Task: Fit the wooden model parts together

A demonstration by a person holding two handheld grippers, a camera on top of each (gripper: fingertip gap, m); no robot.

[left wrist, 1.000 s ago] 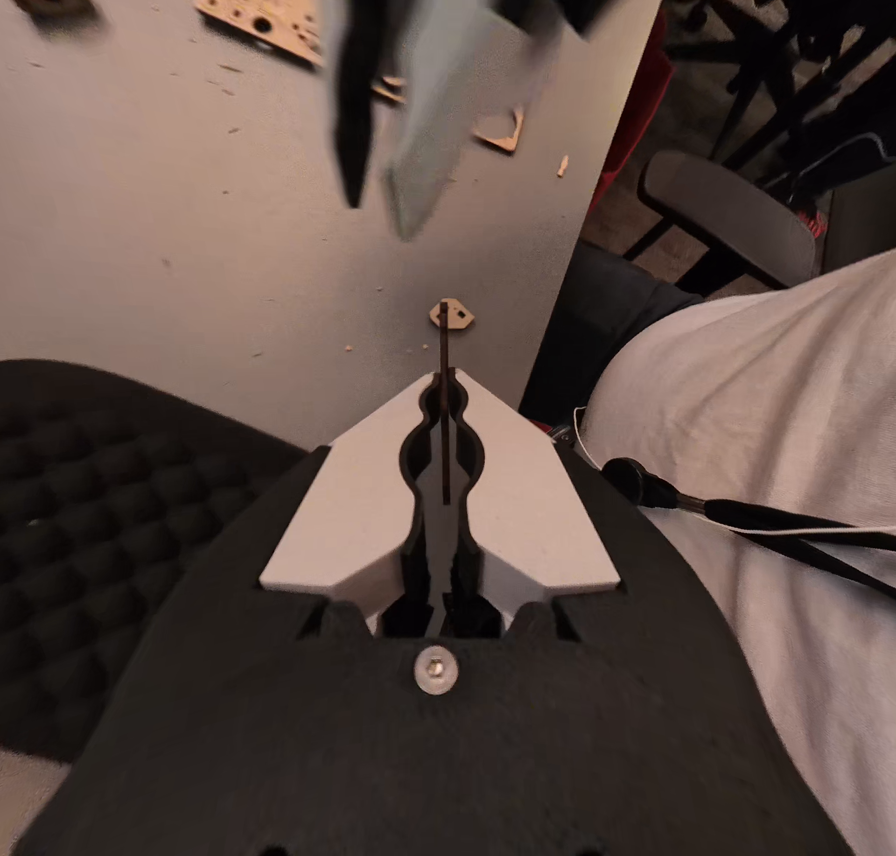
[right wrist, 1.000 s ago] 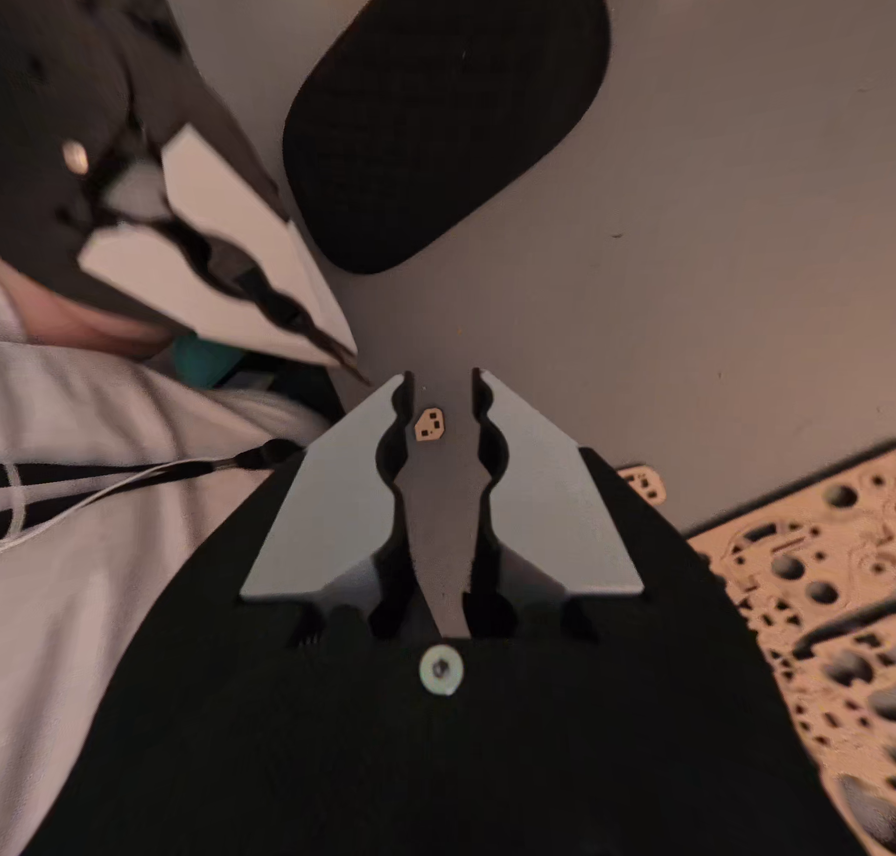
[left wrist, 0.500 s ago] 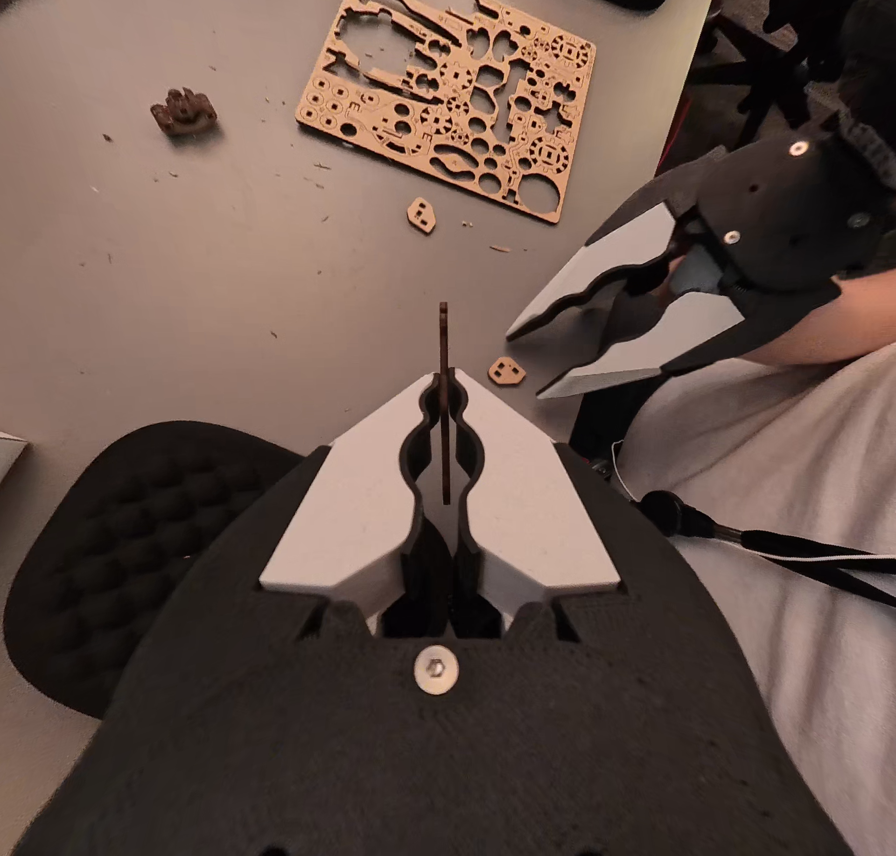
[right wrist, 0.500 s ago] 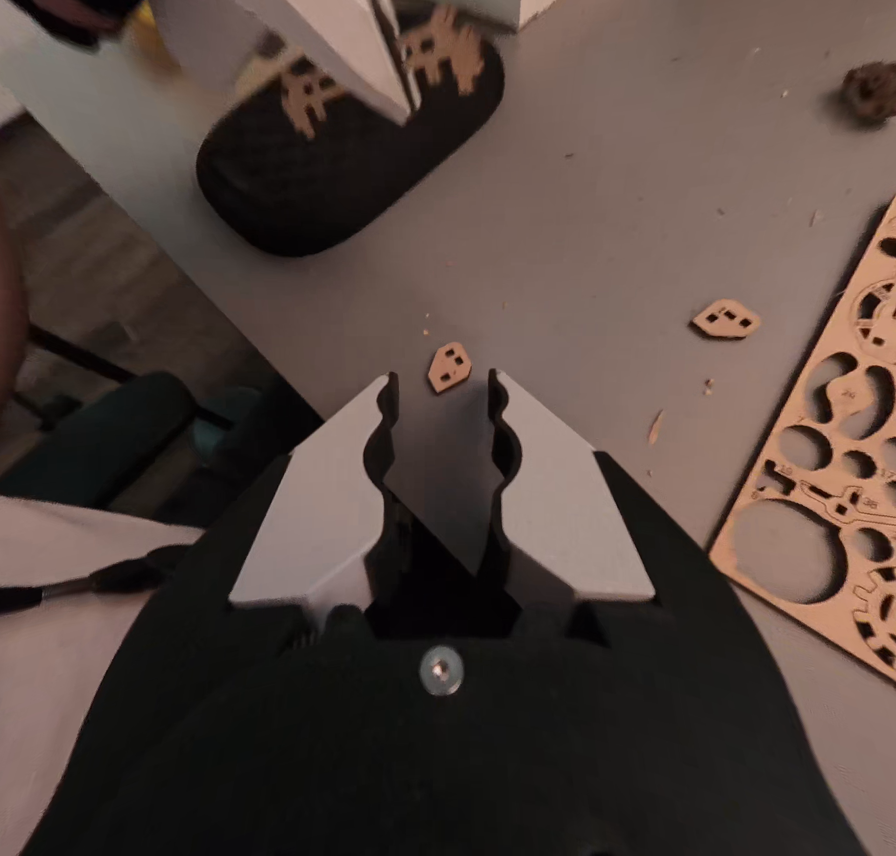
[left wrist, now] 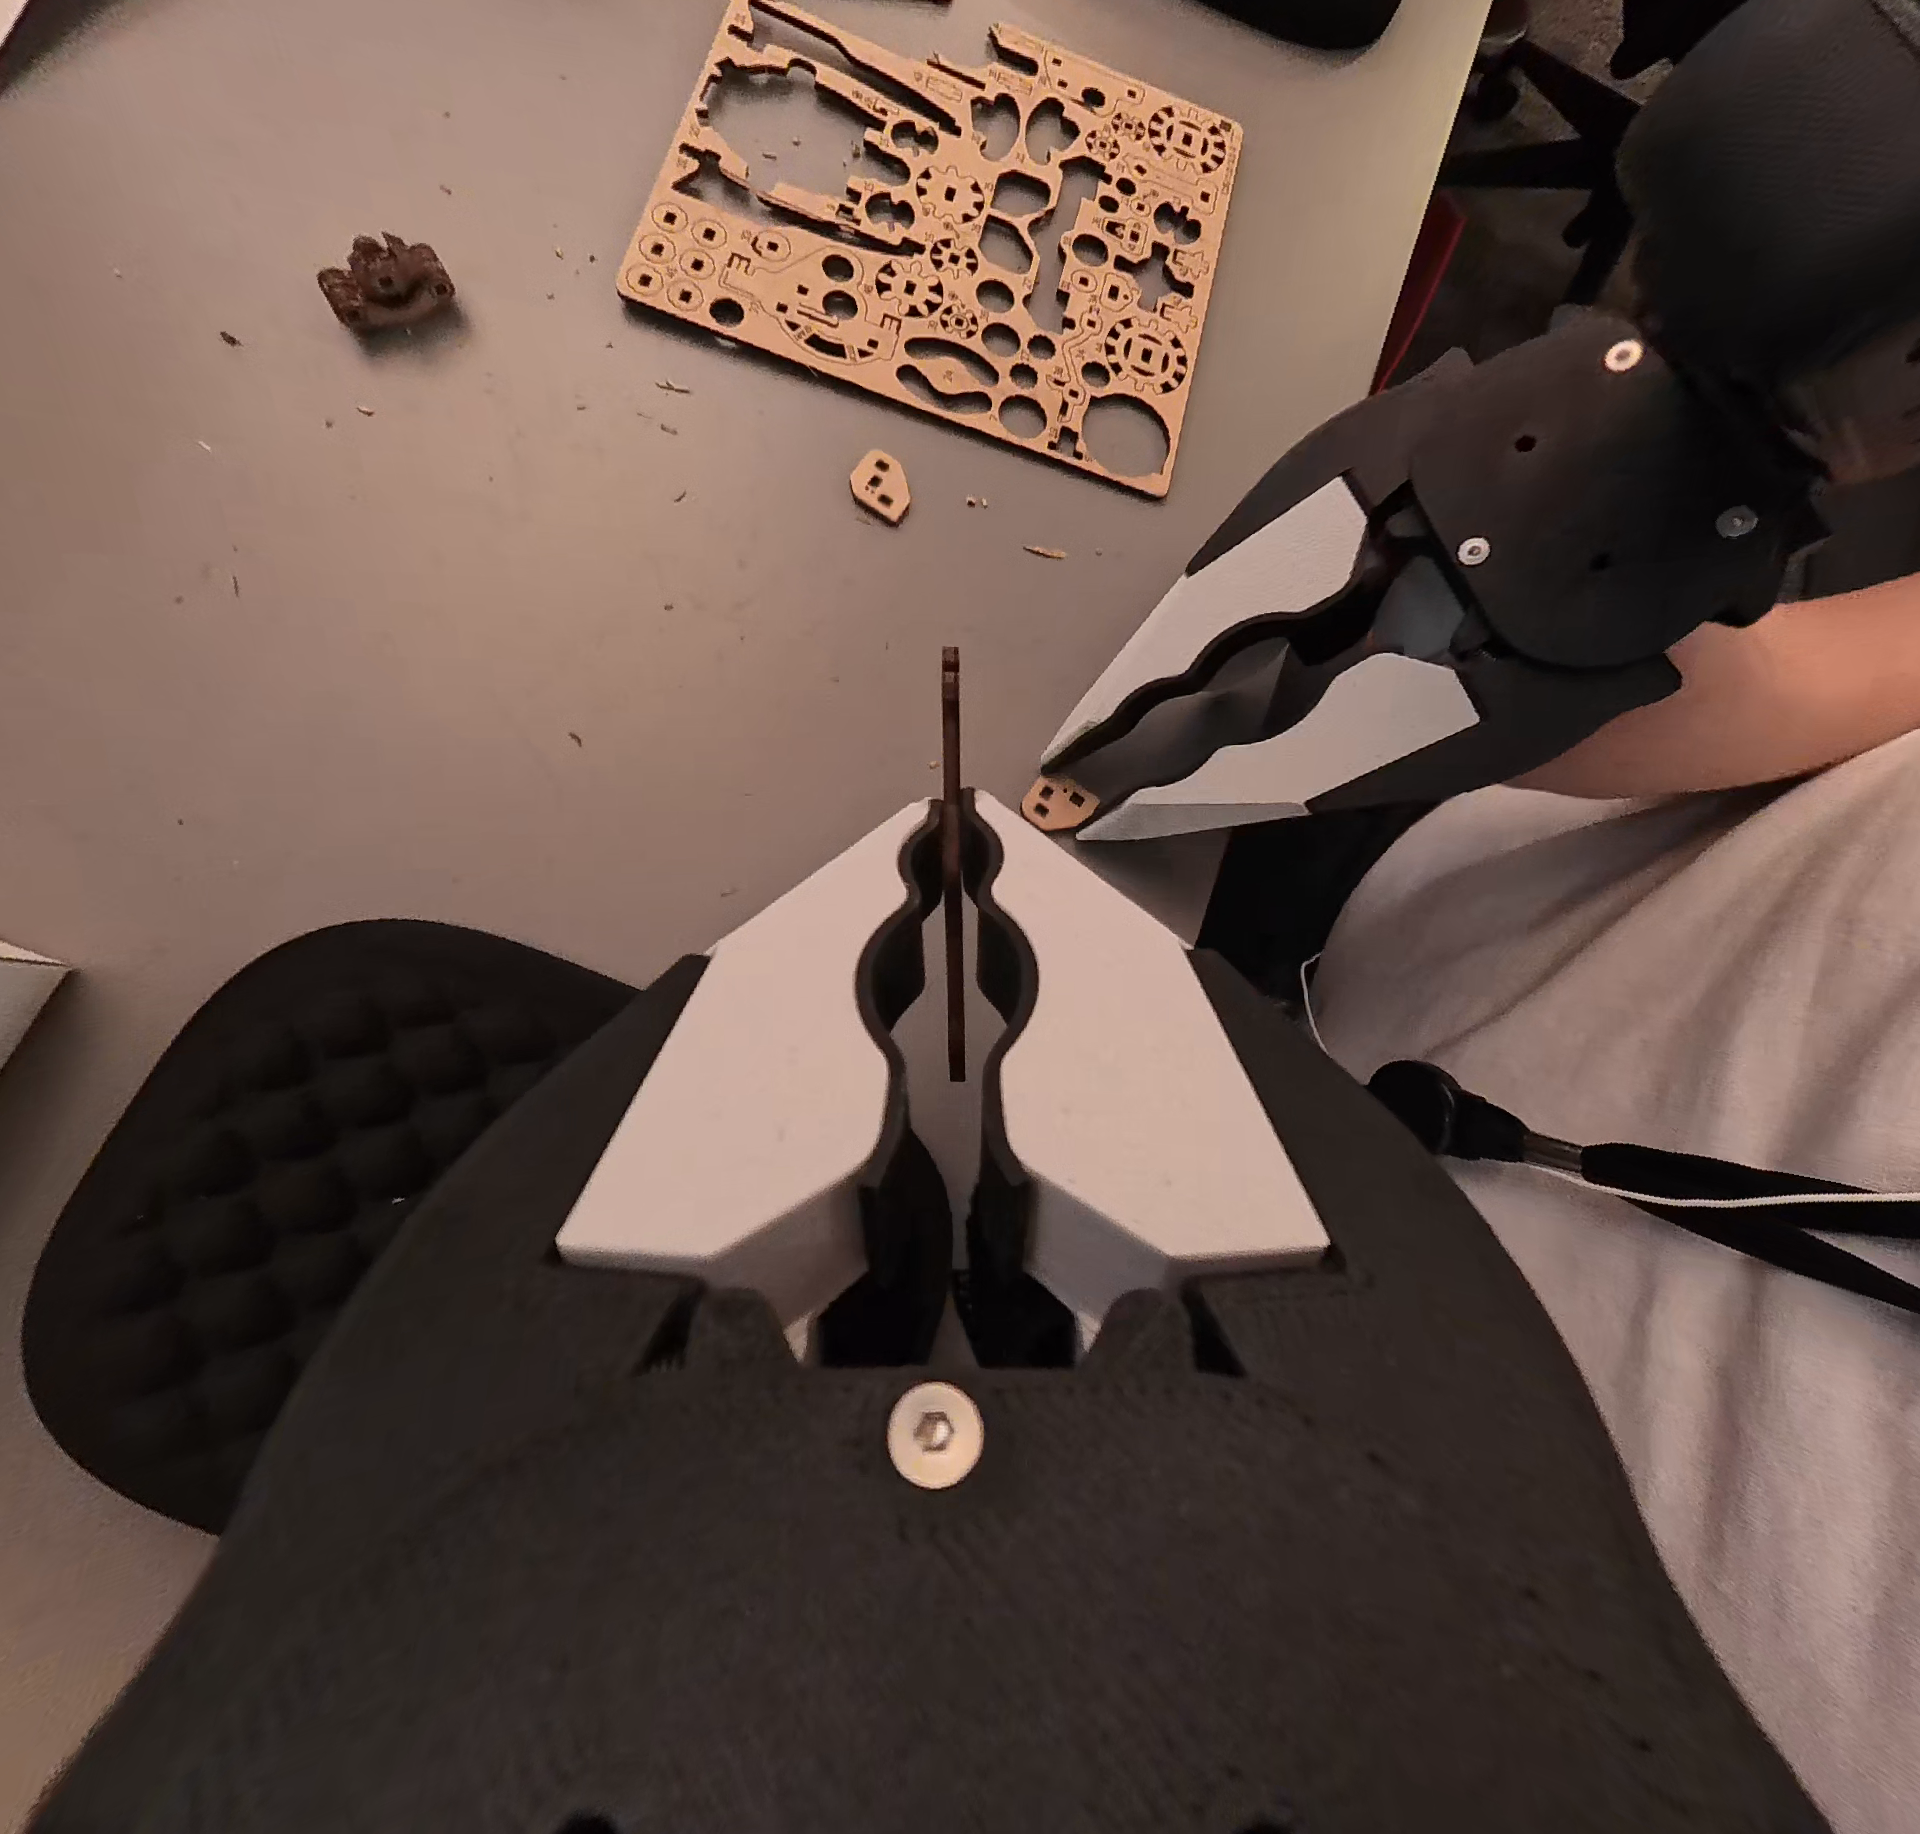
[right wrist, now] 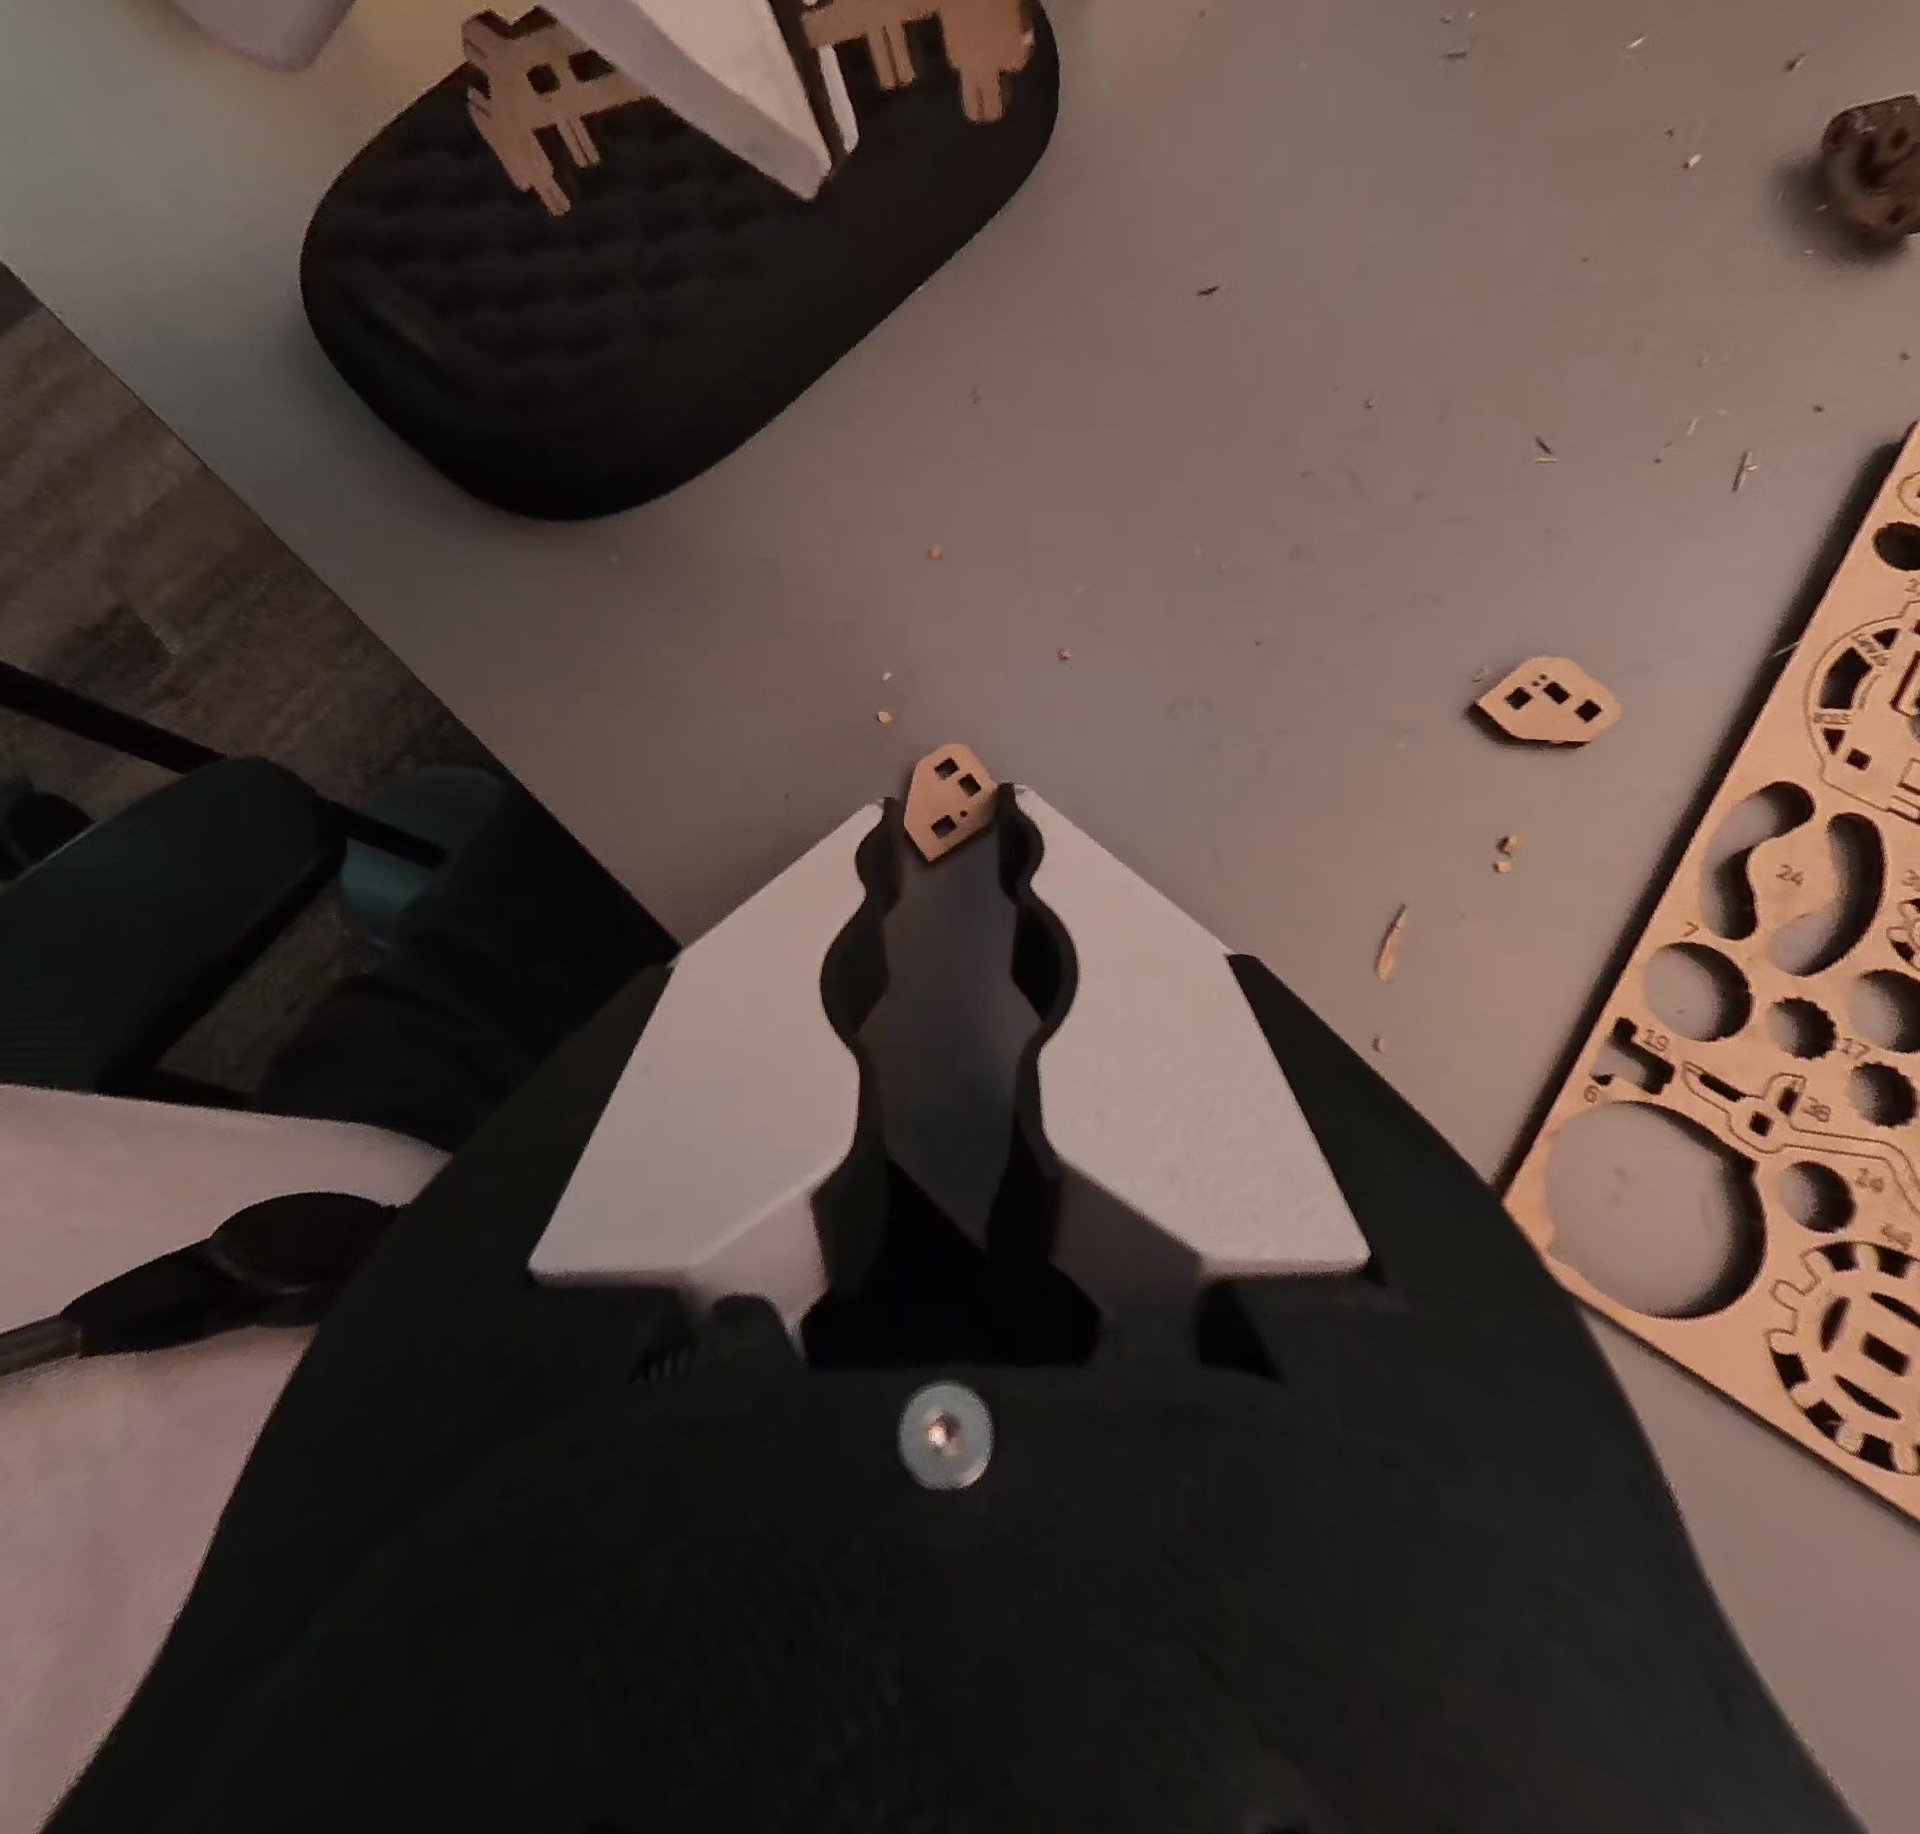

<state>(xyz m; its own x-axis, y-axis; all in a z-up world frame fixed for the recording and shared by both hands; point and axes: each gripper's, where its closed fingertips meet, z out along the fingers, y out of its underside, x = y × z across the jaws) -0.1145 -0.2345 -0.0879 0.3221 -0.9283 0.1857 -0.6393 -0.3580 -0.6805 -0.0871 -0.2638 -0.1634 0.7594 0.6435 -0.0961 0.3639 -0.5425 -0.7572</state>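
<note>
Pinching a flat wooden piece (left wrist: 951, 745) edge-on between its tips, the left tool (left wrist: 951, 818) hovers above the grey tabletop (left wrist: 416, 589). The right tool (right wrist: 951, 818) is lowered to the tabletop edge, its tips narrowly spread around a small wooden tab (right wrist: 948, 802) lying there; half a second ago they gaped wider and short of it. Another tab (right wrist: 1546, 714) lies beside the punched wooden sheet (left wrist: 935, 226).

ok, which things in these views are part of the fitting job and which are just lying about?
In the job:
- left gripper, shut on flat wooden part
- right gripper, fingertips around small wooden piece near the table edge
- second small piece
- punched-out wooden sheet

Lying about:
- black pad
- dark brown lump
- wood crumbs
</note>
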